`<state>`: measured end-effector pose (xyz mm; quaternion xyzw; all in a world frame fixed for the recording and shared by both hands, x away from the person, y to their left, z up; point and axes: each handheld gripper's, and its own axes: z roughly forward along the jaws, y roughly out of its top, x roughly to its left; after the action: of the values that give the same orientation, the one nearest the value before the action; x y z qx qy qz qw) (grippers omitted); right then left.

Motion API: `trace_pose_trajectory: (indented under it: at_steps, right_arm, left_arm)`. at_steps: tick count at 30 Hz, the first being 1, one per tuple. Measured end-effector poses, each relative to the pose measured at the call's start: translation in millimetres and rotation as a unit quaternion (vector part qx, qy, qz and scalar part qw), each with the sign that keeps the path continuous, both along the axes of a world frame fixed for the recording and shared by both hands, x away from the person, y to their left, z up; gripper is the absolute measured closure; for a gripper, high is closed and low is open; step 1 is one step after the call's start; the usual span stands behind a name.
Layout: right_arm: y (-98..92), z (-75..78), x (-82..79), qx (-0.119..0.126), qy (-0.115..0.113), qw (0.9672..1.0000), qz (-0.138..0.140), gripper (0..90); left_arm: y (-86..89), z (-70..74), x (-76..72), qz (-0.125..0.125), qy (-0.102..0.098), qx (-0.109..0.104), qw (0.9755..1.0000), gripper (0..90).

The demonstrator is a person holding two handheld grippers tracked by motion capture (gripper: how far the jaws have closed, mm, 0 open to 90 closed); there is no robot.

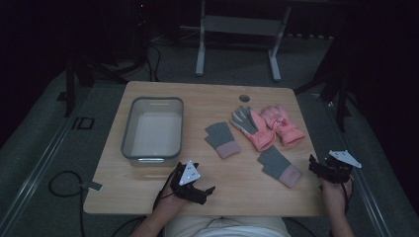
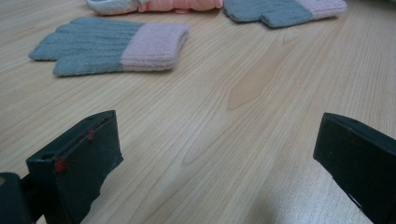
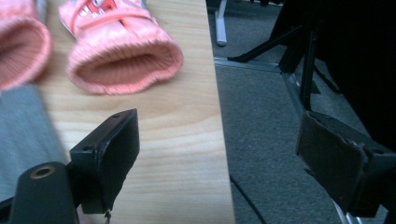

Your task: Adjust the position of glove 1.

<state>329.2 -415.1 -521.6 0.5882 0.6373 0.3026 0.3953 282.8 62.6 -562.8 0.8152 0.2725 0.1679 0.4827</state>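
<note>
Two grey knit gloves with pink cuffs lie on the wooden table (image 1: 148, 197), one at the middle (image 1: 222, 139) and one nearer the front right (image 1: 280, 166). Behind them lie two pink padded gloves, one showing a grey palm (image 1: 252, 127), the other pink (image 1: 282, 124). My left gripper (image 1: 203, 183) rests low at the front edge, open and holding nothing, with its jaws toward the gloves. From the left gripper (image 2: 217, 140) the nearer grey glove (image 2: 107, 46) lies ahead. My right gripper (image 1: 313, 166) is open, and its jaws (image 3: 219, 140) straddle the table's right edge near a pink cuff (image 3: 123, 60).
A grey plastic bin (image 1: 129, 126) stands on the left half of the table with nothing visible in it. A round cable hole (image 1: 244, 98) sits near the back edge. Past the table's right edge is grey carpet (image 3: 261, 121) with dark stand legs (image 3: 306, 70). Cables trail off the front left.
</note>
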Motion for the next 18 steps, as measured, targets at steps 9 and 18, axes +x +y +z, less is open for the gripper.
trace_pose_trajectory:
  at_steps: [9,18]
  right_arm:
    - [11.5,32.0,3.5,0.015,-0.012,0.9996,0.02,13.3]
    - [18.6,53.5,11.5,0.015,-0.027,0.9992,0.028,13.3]
  left_arm:
    - [-0.1,0.0,0.0,0.0,0.0,0.0,1.0,0.4]
    - [0.0,-0.1,1.0,-0.002,0.003,0.001,1.0,0.4]
